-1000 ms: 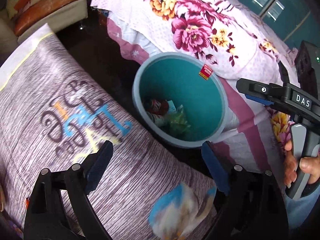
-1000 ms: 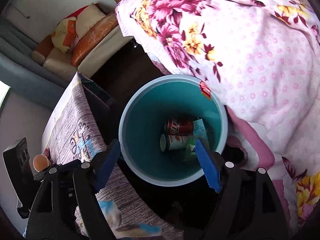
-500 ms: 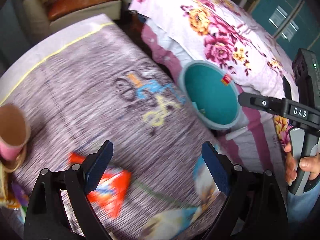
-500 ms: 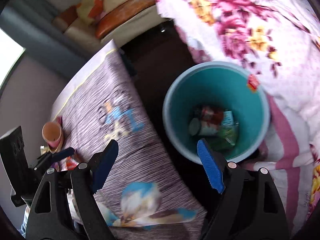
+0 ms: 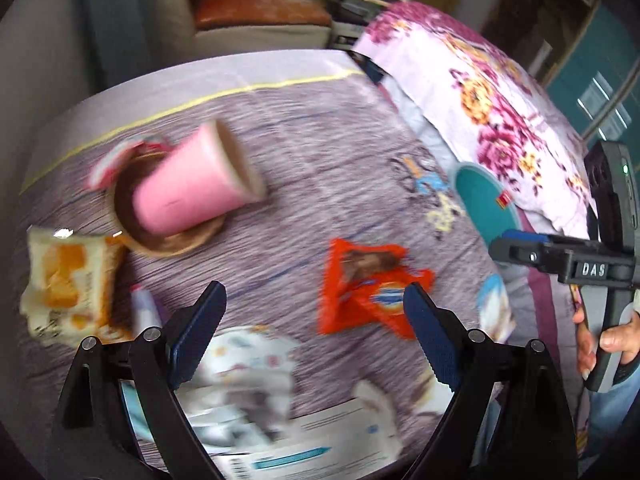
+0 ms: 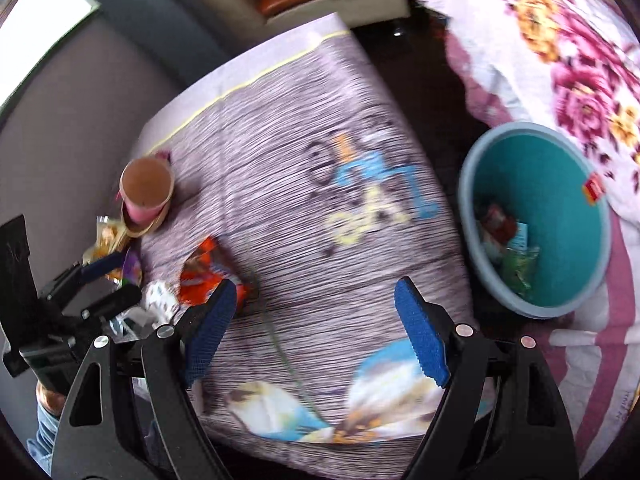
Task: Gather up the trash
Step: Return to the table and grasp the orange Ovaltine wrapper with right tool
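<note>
The bed (image 6: 568, 40), under a floral cover, runs along the table's right side, and a dark strip of floor separates the two at the far end. The table (image 6: 304, 232) wears a grey-purple streaked cloth with a pale band along its far edge; its middle and right half lie bare, with trash crowded at the left and near edges. The bin (image 6: 536, 216), teal inside with a grey rim, stands on the floor between the table's right edge and the bed, holding a few cans and wrappers.

Near the table's left edge a pink cup (image 5: 192, 184) stands in a brown bowl (image 5: 172, 236). Beside them lies a pale, orange-printed packet (image 5: 68, 284). An orange wrapper (image 5: 364, 284), crumpled and flat, lies toward the near edge. Papers (image 5: 256, 392) lie at the near edge, blurred.

The left gripper (image 5: 312, 344) hovers over the papers, jaws wide, holding nothing. The right gripper (image 6: 316, 332) hangs over the table's near right part, jaws wide and empty.
</note>
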Demonstrator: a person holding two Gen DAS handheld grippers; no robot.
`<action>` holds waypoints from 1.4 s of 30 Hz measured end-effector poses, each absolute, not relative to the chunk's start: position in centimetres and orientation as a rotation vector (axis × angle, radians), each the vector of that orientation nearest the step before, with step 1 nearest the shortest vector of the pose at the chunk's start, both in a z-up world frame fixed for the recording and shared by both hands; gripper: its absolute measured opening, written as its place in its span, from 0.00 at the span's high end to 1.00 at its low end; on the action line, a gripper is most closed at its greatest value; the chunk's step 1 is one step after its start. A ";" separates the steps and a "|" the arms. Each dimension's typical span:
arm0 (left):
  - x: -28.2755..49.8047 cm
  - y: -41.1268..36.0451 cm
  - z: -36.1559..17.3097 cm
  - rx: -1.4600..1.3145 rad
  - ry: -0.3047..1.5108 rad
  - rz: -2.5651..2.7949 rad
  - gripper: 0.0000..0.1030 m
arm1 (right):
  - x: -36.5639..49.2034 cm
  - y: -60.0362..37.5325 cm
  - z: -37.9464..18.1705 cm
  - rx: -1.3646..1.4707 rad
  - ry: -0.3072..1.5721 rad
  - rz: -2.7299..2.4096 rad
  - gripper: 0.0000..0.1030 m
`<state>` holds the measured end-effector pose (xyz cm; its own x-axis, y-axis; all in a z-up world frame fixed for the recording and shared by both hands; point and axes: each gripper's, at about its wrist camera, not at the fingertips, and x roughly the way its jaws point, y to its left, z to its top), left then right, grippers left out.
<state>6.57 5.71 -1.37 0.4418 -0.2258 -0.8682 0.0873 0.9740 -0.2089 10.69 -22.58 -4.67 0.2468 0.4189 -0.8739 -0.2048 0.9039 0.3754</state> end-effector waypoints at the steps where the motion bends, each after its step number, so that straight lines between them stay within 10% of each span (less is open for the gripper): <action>1: 6.3 6.6 -1.5 -0.153 1.095 -0.181 0.12 | 10.6 -21.3 -5.1 0.182 1.265 0.440 0.25; 17: 4.6 13.9 -3.5 -0.248 1.087 -0.104 0.12 | 10.1 -14.0 -8.8 0.110 1.323 0.474 0.27; 26: 6.3 13.5 -3.0 -0.152 1.089 -0.112 0.12 | 10.3 -12.9 -8.7 0.103 1.299 0.533 0.90; 42: 13.4 8.9 -5.2 0.430 1.094 -0.191 0.12 | 14.3 -16.6 -5.5 0.222 1.233 0.506 0.92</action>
